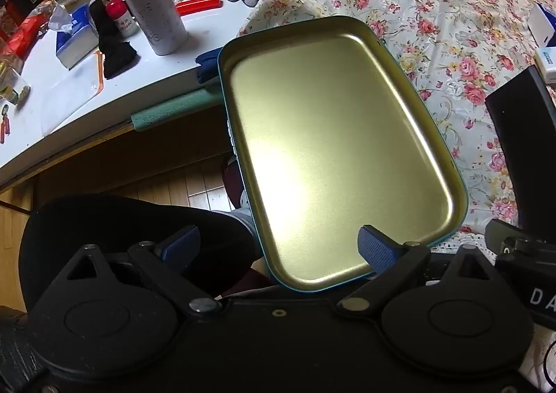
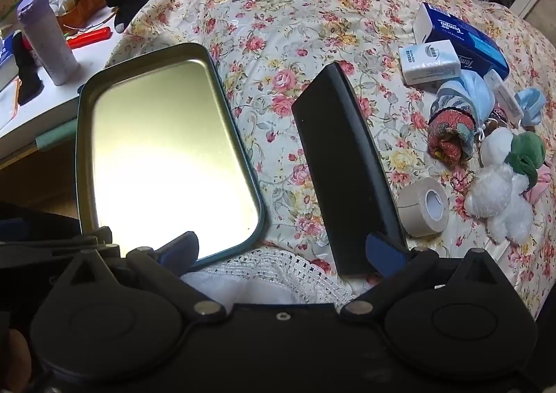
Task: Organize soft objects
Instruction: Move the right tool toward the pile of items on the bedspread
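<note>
The left gripper [image 1: 281,248] is seen with its fingers spread wide, nothing clamped; its right pad overlaps the near rim of the gold tin tray [image 1: 333,149] lying on the floral cloth [image 1: 434,28]. The right gripper [image 2: 283,252] is likewise held apart, empty, between the tray and a black case [image 2: 342,167]. Further right, a rolled sock bundle [image 2: 451,136] and white plush toy [image 2: 500,191] are found.

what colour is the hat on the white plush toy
Green; the plush toy wears a green hat, clearest in the right wrist view.
</note>
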{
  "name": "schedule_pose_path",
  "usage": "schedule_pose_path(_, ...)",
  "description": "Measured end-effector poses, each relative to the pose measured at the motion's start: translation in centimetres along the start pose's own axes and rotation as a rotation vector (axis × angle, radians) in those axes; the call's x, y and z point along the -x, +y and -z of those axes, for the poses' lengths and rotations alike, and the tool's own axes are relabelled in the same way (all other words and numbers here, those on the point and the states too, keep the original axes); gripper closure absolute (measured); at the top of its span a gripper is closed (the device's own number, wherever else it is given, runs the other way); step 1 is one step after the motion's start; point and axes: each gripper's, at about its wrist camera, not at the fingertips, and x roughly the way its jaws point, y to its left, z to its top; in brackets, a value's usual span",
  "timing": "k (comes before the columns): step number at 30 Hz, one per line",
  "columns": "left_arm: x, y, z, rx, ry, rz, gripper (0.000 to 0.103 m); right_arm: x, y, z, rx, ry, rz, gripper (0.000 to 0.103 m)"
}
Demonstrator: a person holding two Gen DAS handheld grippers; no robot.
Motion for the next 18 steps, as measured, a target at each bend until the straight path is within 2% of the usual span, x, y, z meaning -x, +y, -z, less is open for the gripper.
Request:
schedule_pose_path(9,0.2,0.5,0.2,-0.006,-0.001,-0.030,0.008,-0.4,0.1,0.3,-0.003,0.011,0.001,0.001)
schedule_pose_path(18,0.0,0.1,0.2,-0.010,-0.002,-0.041,0.008,-1.0,-0.4,0.2,-0.038,0.065,-0.026,0.001)
